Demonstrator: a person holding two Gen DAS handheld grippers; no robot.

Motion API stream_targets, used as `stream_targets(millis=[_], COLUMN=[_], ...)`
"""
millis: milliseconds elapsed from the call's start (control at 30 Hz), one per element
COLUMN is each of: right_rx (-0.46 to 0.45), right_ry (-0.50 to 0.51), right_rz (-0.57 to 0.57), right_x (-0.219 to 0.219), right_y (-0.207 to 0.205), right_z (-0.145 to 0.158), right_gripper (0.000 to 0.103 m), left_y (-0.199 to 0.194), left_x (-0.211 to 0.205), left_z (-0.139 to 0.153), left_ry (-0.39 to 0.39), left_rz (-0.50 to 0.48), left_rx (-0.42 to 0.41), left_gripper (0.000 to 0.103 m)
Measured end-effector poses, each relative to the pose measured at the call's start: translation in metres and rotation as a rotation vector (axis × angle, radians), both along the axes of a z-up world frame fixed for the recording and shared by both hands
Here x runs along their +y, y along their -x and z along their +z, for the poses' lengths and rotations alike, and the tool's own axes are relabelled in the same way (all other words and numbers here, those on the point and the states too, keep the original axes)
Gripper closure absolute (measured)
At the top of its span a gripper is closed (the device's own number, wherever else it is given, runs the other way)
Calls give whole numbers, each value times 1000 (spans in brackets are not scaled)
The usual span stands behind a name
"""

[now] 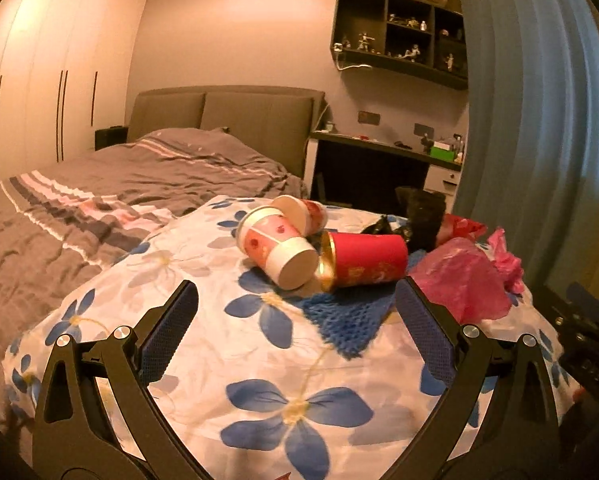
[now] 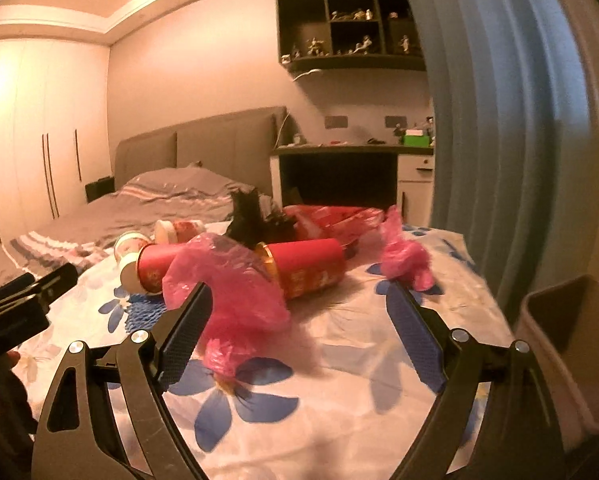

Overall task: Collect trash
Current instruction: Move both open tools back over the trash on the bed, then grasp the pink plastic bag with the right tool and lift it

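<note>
Trash lies in a heap on a floral quilt (image 1: 259, 360) on the bed. In the left wrist view two pink-and-white paper cups (image 1: 277, 246) lie on their sides, a red cup with a gold rim (image 1: 363, 260) beside them, then pink plastic bags (image 1: 459, 276) and a black bag (image 1: 423, 216). My left gripper (image 1: 297, 296) is open and empty, just short of the cups. In the right wrist view a pink bag (image 2: 235, 284) lies between the fingers of my open right gripper (image 2: 299, 296), with a red cup (image 2: 307, 268) behind it and another pink bag (image 2: 403, 256) to the right.
A beige bin (image 2: 571, 340) stands at the bed's right side. A blue curtain (image 2: 499, 120) hangs to the right. A desk (image 1: 387, 148) and wall shelf (image 1: 399, 32) are behind the bed. My left gripper shows at the left edge of the right wrist view (image 2: 19, 300).
</note>
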State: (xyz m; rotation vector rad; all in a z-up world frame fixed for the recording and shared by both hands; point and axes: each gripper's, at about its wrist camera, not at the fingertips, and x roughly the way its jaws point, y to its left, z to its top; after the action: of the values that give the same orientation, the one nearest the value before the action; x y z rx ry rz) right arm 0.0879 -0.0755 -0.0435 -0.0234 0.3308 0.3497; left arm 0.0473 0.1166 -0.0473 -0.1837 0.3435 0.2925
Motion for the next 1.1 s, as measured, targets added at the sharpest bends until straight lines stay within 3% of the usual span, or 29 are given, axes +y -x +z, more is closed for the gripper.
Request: stream_targets(millis=[300, 500, 600, 767, 867, 1100], right_rx=[39, 120, 161, 195, 189, 118], right_ry=[24, 41, 41, 46, 49, 57], right_rz=[45, 94, 124, 182, 210, 247], right_x=[20, 29, 31, 36, 37, 34], right_y=[-23, -43, -50, -53, -49, -26], right_z=[-6, -15, -20, -24, -23, -13], right_gripper=[25, 36, 47, 81, 92, 97], left_y=[-6, -9, -10, -11, -11, -11], left_x=[8, 11, 11, 11, 11, 11], left_z=[-2, -6, -7, -8, -8, -8], left_ry=[-4, -3, -5, -5, -5, -4], left_rz=[16, 19, 22, 25, 24, 23], left_rx=[7, 21, 26, 28, 28, 28], left_gripper=[6, 6, 6, 6, 6, 6])
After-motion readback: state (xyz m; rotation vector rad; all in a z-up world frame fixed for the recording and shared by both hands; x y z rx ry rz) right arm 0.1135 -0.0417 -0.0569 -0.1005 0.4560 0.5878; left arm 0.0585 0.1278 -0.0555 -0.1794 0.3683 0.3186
